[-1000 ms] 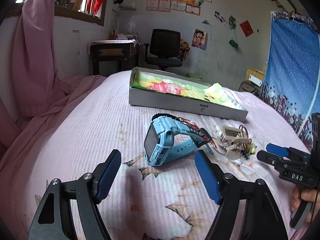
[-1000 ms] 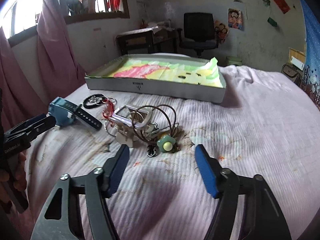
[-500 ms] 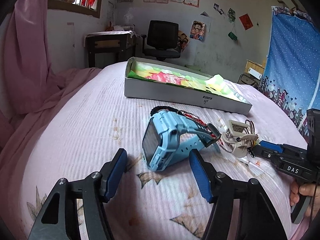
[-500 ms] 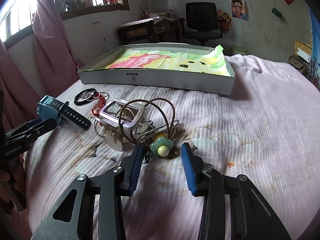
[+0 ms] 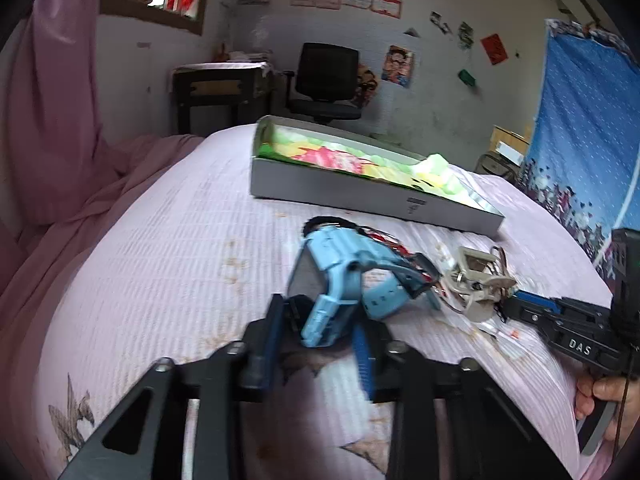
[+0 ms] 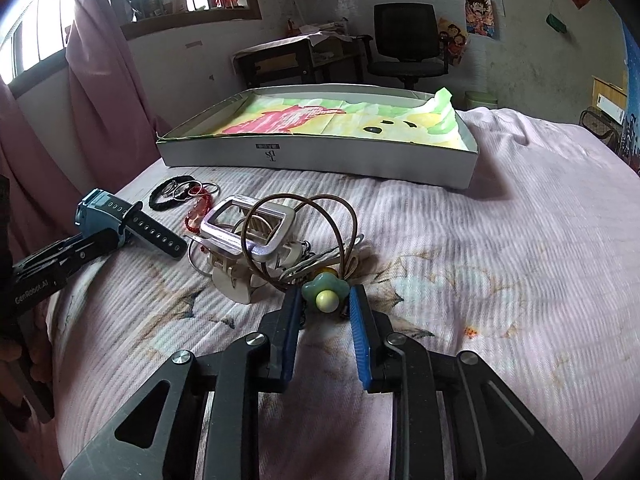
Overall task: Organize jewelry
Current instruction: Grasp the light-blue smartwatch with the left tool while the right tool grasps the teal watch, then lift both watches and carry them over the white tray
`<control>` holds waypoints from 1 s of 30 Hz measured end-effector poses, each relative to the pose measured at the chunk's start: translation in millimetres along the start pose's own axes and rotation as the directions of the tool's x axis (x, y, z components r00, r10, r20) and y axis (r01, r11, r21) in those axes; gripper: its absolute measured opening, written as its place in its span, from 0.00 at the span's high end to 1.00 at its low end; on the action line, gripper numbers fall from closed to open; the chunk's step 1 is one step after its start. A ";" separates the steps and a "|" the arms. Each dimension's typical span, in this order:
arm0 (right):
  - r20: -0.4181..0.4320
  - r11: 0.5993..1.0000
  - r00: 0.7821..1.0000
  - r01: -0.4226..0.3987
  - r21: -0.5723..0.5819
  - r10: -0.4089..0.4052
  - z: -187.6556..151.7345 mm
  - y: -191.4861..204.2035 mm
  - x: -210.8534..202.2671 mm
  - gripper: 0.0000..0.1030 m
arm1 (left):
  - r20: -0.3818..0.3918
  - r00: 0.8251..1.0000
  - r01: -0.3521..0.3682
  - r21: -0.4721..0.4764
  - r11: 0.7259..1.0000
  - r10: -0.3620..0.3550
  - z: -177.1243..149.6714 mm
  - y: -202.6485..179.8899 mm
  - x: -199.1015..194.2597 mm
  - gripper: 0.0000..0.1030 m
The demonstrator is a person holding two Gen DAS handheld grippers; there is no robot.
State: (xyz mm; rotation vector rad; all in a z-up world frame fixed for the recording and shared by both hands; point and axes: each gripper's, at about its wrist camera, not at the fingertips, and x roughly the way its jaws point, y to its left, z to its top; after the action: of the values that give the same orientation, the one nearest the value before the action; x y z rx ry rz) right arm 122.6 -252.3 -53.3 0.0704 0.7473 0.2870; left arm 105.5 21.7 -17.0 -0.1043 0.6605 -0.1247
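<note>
Bed (image 6: 520, 240): pink ribbed cover with faded prints; bears all items below.

Box (image 6: 320, 156): shallow white tray with a yellow, green and red paper lining; sits at the far side of the bed, well apart from the jewelry.

Watch (image 5: 340, 280): pale blue, dark screen, blue strap; stands on edge near the bed's middle; its lower body lies between the left gripper's fingers.

Left gripper (image 5: 318, 336): black frame, blue pads; jaws have just been closing and stand narrow, both pads against the watch body.

Flower charm (image 6: 325, 293): green petals, cream centre; nearest piece of the tangled pile.

Right gripper (image 6: 325, 312): jaws have just been closing, now narrow, set either side of the flower charm; whether the pads press on it, I cannot tell.

Pile: beige hair claw (image 6: 248, 248) with rectangular top; brown cord loops (image 6: 312, 216) over it; red beads (image 6: 196, 212), black hair tie (image 6: 168, 196) and thin metal rings (image 6: 192, 190) just beyond, toward the box.

Hand (image 5: 604, 400): at the right edge of the left view, holding the right gripper's handle.
</note>
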 end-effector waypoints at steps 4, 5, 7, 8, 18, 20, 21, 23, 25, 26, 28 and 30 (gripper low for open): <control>0.004 1.000 1.000 -0.003 -0.008 0.003 -0.9 1.0 -2.0 0.83 | 0.008 1.000 0.001 -0.012 1.000 -0.001 -1.6 1.5 0.1 0.77; 0.003 1.000 1.000 -0.002 -0.009 0.002 -0.6 0.8 -1.4 0.83 | 0.011 1.000 -0.004 -0.010 1.000 0.004 -2.1 0.8 -0.2 0.77; 0.004 1.000 1.000 -0.001 -0.009 0.001 -0.4 0.9 -1.0 0.84 | 0.016 1.000 -0.011 -0.007 1.000 0.012 -3.4 0.0 -1.0 0.79; 0.006 1.000 1.000 0.002 -0.011 -0.002 -0.5 1.4 -1.2 0.84 | 0.018 1.000 -0.016 -0.007 1.000 0.016 -3.5 -0.5 -1.6 0.80; 0.038 0.999 0.999 0.017 -0.029 -0.016 -1.6 4.9 -7.9 0.84 | 0.052 0.998 -0.034 -0.003 0.999 0.034 -10.5 -3.3 -13.6 0.82; 0.046 0.999 0.999 0.018 -0.037 -0.017 -2.2 6.4 -10.9 0.84 | 0.059 0.998 -0.035 -0.003 0.999 0.035 -13.3 -4.8 -17.1 0.82; 0.048 0.999 0.999 0.018 -0.039 -0.016 -2.6 7.2 -12.2 0.84 | 0.067 0.997 -0.035 -0.007 0.999 0.035 -16.0 -5.4 -20.0 0.82; 0.054 0.999 0.998 0.015 -0.043 -0.013 -3.5 8.5 -15.6 0.84 | 0.082 0.996 -0.035 -0.008 0.999 0.035 -21.5 -7.4 -26.3 0.82; 0.063 0.999 0.998 0.013 -0.049 -0.010 -4.3 10.1 -19.6 0.84 | 0.092 0.995 -0.038 -0.004 0.999 0.038 -24.1 -9.2 -30.8 0.82; 0.069 0.998 0.998 0.013 -0.054 -0.009 -5.1 11.4 -21.6 0.84 | 0.096 0.995 -0.035 -0.006 0.999 0.035 -25.0 -9.8 -32.9 0.82; 0.080 0.998 0.997 0.012 -0.061 -0.007 -5.8 13.2 -25.6 0.84 | 0.105 0.994 -0.029 -0.009 1.000 0.030 -25.2 -10.8 -36.2 0.82; 0.088 0.998 0.996 0.008 -0.065 -0.003 -6.9 14.6 -28.7 0.84 | 0.107 0.994 -0.026 -0.008 1.000 0.027 -24.6 -12.1 -37.8 0.82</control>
State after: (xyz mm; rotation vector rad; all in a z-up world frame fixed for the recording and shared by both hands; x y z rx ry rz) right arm 94.6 -246.6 -37.0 0.0188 0.6497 0.3010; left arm 59.8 13.9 -11.8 -0.1076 0.5548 -0.0904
